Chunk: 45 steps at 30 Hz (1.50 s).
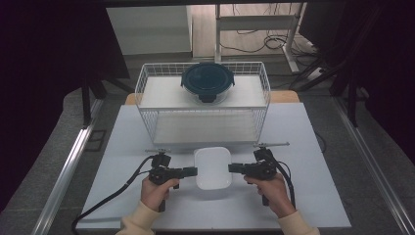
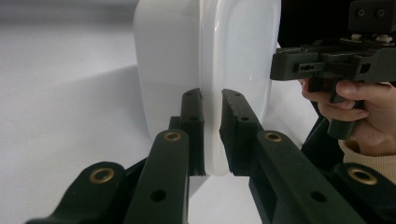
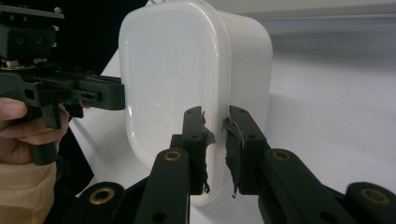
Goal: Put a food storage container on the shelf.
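One white lidded container point(image 1: 213, 168) sits on the table point(image 1: 122, 142), near the person. Two grippers pinch its rim: the left gripper point(image 1: 192, 172) on one side, the right gripper point(image 1: 234, 168) opposite. Behind stands one wire basket point(image 1: 147, 100) bearing one dark round container point(image 1: 207, 81), seemingly lidded.

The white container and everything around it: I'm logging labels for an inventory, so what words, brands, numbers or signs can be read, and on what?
None can be read.
White container: plain, no print on lid or wall.
Dark round lid on the wire basket: no legible marking; too small to tell.
Left tool and right tool: plain black, no lettering.
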Each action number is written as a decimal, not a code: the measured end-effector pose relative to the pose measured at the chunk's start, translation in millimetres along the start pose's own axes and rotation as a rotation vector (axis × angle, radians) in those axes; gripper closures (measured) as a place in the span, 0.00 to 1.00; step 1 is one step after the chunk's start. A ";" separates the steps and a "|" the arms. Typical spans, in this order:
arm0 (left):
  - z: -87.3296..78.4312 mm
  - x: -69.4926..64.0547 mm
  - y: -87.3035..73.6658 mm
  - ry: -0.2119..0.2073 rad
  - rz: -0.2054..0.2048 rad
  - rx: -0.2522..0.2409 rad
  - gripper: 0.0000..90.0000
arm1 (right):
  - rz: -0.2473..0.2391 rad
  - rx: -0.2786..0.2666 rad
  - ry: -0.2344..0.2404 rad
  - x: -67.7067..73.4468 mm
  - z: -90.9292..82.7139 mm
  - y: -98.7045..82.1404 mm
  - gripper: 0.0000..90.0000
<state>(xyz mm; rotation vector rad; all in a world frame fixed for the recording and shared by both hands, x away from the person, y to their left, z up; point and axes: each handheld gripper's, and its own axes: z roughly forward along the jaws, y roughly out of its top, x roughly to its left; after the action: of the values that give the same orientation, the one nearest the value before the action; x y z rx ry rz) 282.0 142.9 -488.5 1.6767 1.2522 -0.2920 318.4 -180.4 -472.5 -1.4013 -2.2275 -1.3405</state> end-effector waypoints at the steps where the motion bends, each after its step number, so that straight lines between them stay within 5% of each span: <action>1: -1.6 -1.0 0.1 -0.002 0.004 -0.003 0.89 | -0.006 -0.004 0.003 1.0 -1.2 0.2 0.87; 15: -34.8 -31.6 4.5 0.014 0.113 -0.089 0.88 | -0.162 -0.107 0.005 47.8 -29.8 7.5 0.88; 33: -52.6 -50.3 11.1 0.016 0.187 -0.118 0.88 | -0.251 -0.165 0.007 68.5 -45.8 12.7 0.88; 45: -67.2 -64.7 33.2 0.030 0.230 -0.119 0.88 | -0.273 -0.189 0.017 78.0 -54.7 29.0 0.89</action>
<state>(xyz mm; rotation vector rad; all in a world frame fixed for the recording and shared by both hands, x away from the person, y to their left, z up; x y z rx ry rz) 258.3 159.0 -393.8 1.7080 1.0649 -0.0522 284.0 -169.5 -379.7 -1.1636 -2.4022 -1.6825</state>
